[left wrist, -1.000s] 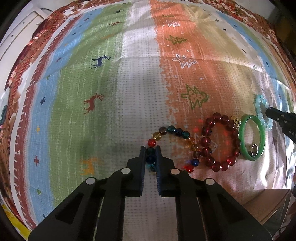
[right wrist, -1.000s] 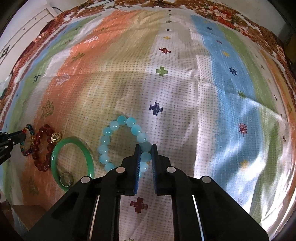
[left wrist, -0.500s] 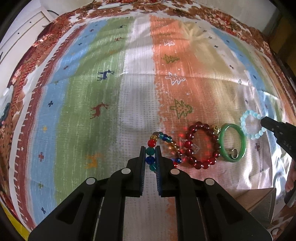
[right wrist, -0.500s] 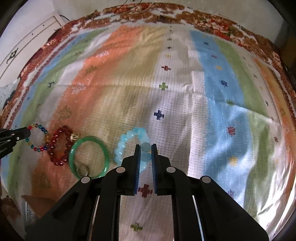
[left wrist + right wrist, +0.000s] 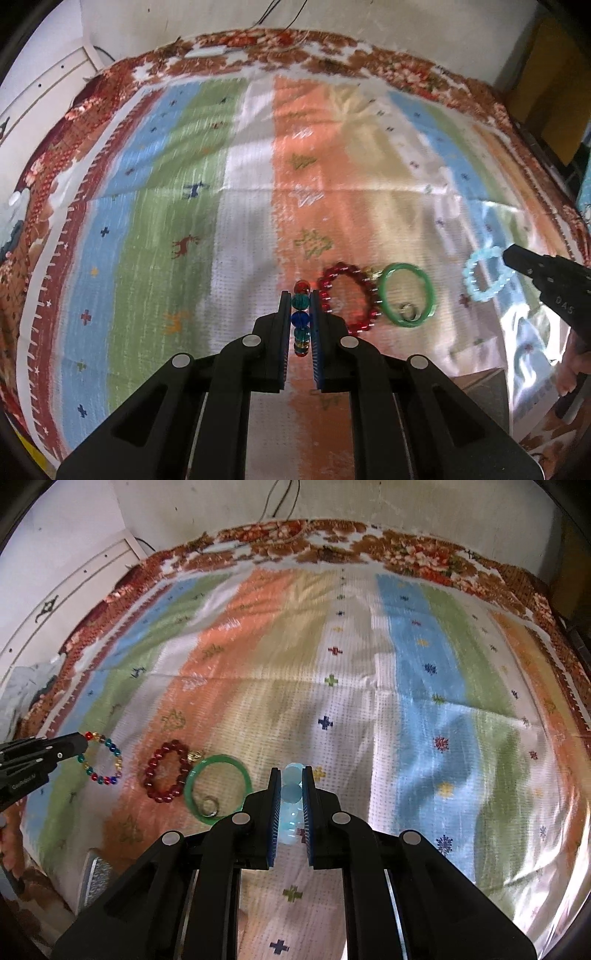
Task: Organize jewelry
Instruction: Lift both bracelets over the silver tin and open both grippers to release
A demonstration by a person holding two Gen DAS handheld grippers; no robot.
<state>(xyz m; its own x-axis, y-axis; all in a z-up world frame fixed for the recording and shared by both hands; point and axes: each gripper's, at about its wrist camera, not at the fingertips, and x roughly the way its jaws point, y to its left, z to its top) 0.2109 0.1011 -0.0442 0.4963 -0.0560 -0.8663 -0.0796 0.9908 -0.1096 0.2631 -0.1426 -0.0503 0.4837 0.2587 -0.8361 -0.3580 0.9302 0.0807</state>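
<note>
My left gripper (image 5: 300,295) is shut on a multicoloured bead bracelet (image 5: 300,314) and holds it hanging above the striped cloth; the bracelet also shows in the right wrist view (image 5: 103,757). My right gripper (image 5: 291,773) is shut on a pale blue bead bracelet (image 5: 290,797), lifted too; it also shows in the left wrist view (image 5: 487,275). A dark red bead bracelet (image 5: 349,299) and a green bangle (image 5: 406,295) lie side by side on the cloth between the grippers. A small metal ring (image 5: 408,310) lies inside the bangle.
The striped cloth (image 5: 332,701) covers a wide bed-like surface with a floral border. A white cabinet (image 5: 74,590) stands at the far left. A cardboard box corner (image 5: 476,380) sits at the near edge.
Both grippers have risen and pulled back, lifting their bracelets off the cloth. The multicoloured bracelet now hangs edge-on in the left jaws. The red bracelet and bangle have stayed put.
</note>
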